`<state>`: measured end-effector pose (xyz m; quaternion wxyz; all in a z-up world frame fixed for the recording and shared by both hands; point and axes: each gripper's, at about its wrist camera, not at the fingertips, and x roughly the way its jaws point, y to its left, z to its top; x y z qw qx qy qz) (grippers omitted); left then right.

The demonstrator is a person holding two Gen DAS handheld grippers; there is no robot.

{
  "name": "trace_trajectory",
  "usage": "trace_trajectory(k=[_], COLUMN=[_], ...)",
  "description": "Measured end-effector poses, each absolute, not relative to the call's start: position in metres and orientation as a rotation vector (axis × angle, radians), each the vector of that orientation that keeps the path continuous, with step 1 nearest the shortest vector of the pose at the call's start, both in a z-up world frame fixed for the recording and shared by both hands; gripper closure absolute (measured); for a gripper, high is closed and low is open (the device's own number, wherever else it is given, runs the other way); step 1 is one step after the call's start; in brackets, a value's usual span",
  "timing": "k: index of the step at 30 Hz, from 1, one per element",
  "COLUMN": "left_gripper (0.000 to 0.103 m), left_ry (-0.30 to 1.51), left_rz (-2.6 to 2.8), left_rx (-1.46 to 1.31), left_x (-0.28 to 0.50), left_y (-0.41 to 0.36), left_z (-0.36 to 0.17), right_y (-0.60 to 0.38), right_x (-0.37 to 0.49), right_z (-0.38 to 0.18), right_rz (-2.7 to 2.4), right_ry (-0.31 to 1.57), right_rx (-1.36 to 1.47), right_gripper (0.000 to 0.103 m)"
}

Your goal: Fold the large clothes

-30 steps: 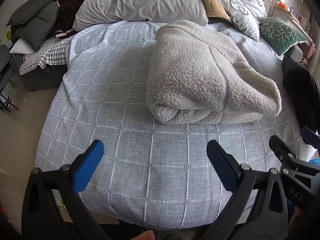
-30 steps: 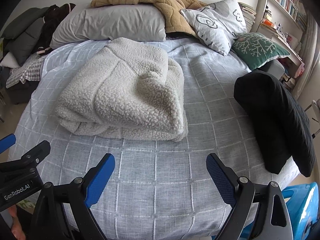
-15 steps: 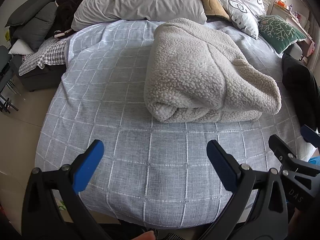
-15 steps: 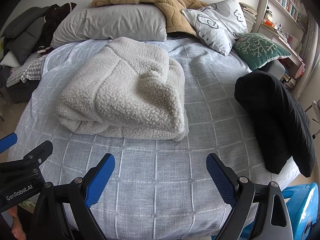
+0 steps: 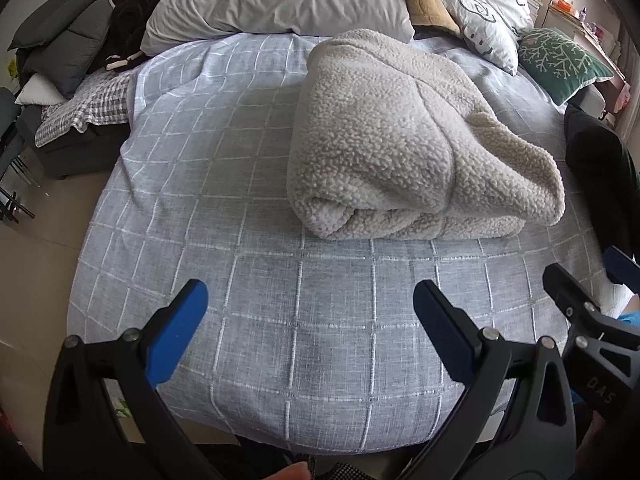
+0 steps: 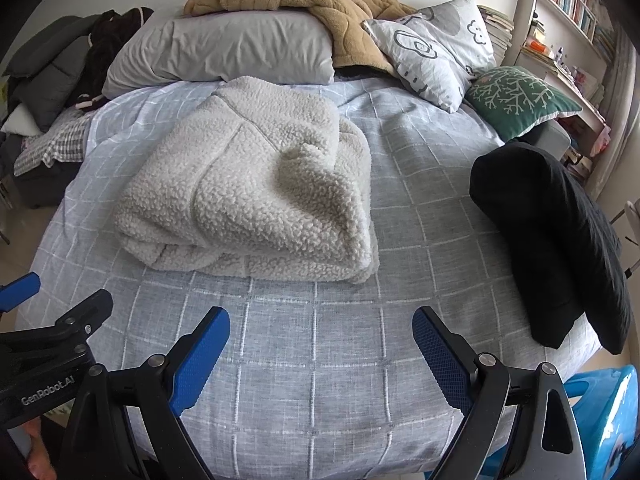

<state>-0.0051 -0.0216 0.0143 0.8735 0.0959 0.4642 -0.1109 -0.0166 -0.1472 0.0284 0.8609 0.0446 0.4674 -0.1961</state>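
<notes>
A cream fleece garment point(image 5: 404, 140) point(image 6: 256, 184) lies folded into a thick bundle on the grey checked bedspread point(image 5: 312, 320) point(image 6: 320, 352). My left gripper point(image 5: 310, 312) hovers open over the near part of the bed, short of the bundle, with nothing between its blue pads. My right gripper point(image 6: 320, 332) is open as well, also nearer than the bundle and holding nothing. Each view catches the other gripper at its edge: the right one point(image 5: 592, 312) and the left one point(image 6: 52, 328).
A folded black garment point(image 6: 560, 240) point(image 5: 600, 168) lies at the bed's right edge. Grey point(image 6: 224, 52), patterned point(image 6: 436, 56) and green point(image 6: 520, 96) pillows and a tan blanket point(image 6: 320, 0) fill the head. Dark clothes point(image 5: 72, 52) pile left; a blue stool point(image 6: 600, 412) stands right.
Both grippers have drifted slightly towards the bed, so the folded fleece sits a little lower and larger in each view. Both stay open; the fleece has not moved.
</notes>
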Motion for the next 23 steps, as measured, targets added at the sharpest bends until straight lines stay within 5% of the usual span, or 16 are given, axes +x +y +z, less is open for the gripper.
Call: trace_trajectory(k=[23], left_gripper=[0.001], left_ry=[0.973], left_rz=[-0.232], left_rx=[0.217], left_x=[-0.0055], left_y=[-0.0282], left_z=[0.0092], right_y=[-0.1536], right_x=[-0.0199], right_z=[0.0294], right_rz=[-0.396], right_ry=[0.979], right_rx=[0.102], right_gripper=[0.009])
